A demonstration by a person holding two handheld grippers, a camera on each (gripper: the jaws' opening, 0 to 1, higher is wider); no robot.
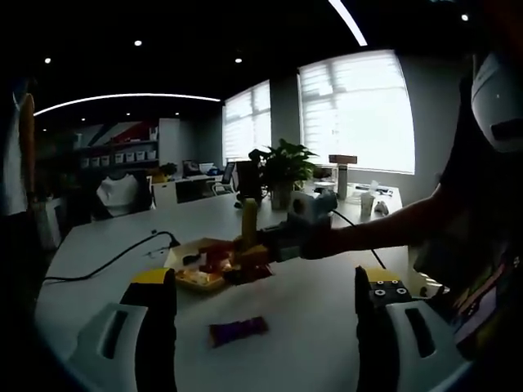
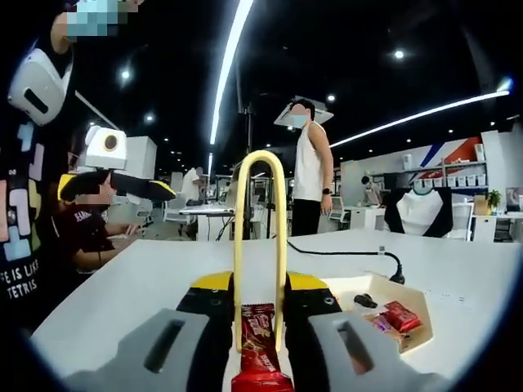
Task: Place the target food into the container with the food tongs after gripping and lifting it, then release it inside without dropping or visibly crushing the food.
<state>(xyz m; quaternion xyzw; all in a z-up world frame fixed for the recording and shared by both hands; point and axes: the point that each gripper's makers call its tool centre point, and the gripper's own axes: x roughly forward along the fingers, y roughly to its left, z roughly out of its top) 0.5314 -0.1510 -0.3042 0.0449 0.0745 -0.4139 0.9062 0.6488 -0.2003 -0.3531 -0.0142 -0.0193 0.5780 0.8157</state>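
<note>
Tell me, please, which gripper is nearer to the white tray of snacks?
Right. The right gripper, holding yellow tongs, reaches the white tray; the left gripper hangs back over the table.

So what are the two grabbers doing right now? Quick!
Left gripper: open, holding nothing, above the white table.
Right gripper: shut on the yellow food tongs, which pinch a red snack bar.
</note>
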